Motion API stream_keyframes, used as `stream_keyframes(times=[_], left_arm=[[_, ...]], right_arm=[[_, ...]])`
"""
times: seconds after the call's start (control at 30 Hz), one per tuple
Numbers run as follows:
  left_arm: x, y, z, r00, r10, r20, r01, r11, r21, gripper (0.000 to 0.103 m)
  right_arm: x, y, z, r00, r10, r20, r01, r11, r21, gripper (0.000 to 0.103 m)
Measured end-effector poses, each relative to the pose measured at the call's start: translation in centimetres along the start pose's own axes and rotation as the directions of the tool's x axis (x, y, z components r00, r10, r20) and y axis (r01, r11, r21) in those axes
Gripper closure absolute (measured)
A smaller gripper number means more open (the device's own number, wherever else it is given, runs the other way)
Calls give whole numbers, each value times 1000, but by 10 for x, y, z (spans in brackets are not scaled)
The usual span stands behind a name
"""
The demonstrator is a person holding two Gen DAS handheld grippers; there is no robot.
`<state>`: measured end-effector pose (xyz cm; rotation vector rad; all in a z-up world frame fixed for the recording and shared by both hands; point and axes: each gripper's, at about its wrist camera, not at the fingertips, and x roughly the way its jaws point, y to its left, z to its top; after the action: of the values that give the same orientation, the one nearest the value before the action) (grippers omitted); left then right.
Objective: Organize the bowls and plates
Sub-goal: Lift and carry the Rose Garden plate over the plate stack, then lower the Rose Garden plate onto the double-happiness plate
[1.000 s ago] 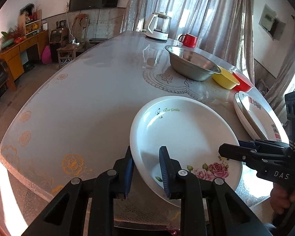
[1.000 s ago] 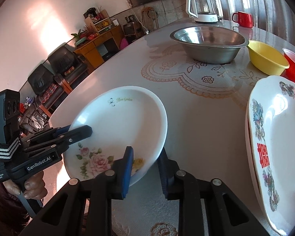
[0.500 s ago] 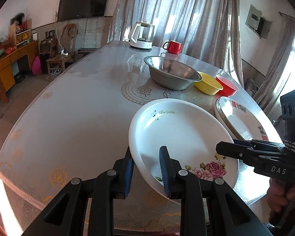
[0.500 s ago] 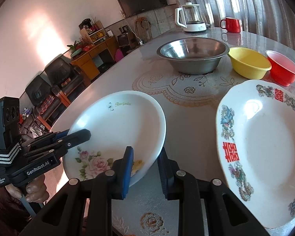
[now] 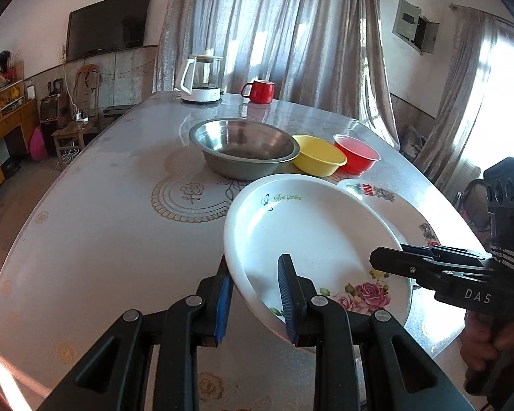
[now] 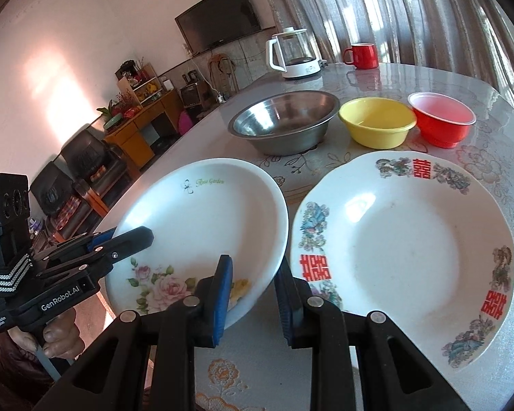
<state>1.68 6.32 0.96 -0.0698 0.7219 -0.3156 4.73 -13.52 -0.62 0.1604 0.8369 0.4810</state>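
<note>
Steel bowl [image 6: 284, 123] is the landmark, mid-table [image 5: 102, 226]. Inside: bare metal w/ a dark smear at the bottom, can't tell what it is. Yellow bowl [image 6: 377, 121] just right of it, touching or nearly so, nothing in it. Red bowl [image 6: 442, 123] next right, nothing visible inside. Kettle [image 6: 293, 54] and red mug [image 6: 361, 55] stand behind the steel bowl at the far edge; kettle contents can't be read.

Rose plate [image 6: 202, 236] is held up off the table, tilted, in front of the steel bowl and nearer the camera. Left gripper [image 5: 253, 294] has narrow jaws pinching its near-left rim, one pad under and one inside; right gripper [image 6: 253, 294] likewise clamps the near-right rim. Plate is bare. Double-happiness plate [image 6: 404, 250] lies flat in front of the yellow and red bowls, also bare.

Vs a second ago: rose plate has come higher and shifted right, toward the double-happiness plate. In the left wrist view its far rim now overlaps that plate; in the right wrist view the rims sit just beside each other. Bowls, kettle, mug unmoved. Grip on both sides same.

Around: TV [image 5: 108, 22] on the wall and curtains [image 5: 274, 30] behind the steel bowl, orange cabinet [image 6: 137, 130] off to its left. A person's hand [image 6: 56, 339] grips the left tool's handle.
</note>
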Motion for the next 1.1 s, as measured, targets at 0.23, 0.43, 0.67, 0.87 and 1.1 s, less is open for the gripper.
stream_keyframes(times=[0.23, 0.43, 0.67, 0.87, 1.1], left_arm=[[15, -36, 18, 998, -68, -4, 68, 995, 67, 77], [33, -68, 33, 992, -123, -26, 126, 984, 125, 77], [57, -95, 42, 983, -167, -80, 177, 974, 142, 77], [75, -111, 44, 976, -182, -118, 198, 969, 145, 77], [89, -116, 39, 970, -181, -163, 204, 969, 139, 76]], right_arm=[[-27, -30, 4, 996, -75, 55, 71, 995, 70, 79], [-45, -58, 1, 986, -150, 74, 139, 981, 139, 79], [-53, -86, -8, 976, -213, 48, 199, 958, 205, 79], [-52, -105, -12, 965, -260, 22, 247, 936, 251, 79], [-54, -115, -13, 959, -284, 16, 269, 925, 268, 78]])
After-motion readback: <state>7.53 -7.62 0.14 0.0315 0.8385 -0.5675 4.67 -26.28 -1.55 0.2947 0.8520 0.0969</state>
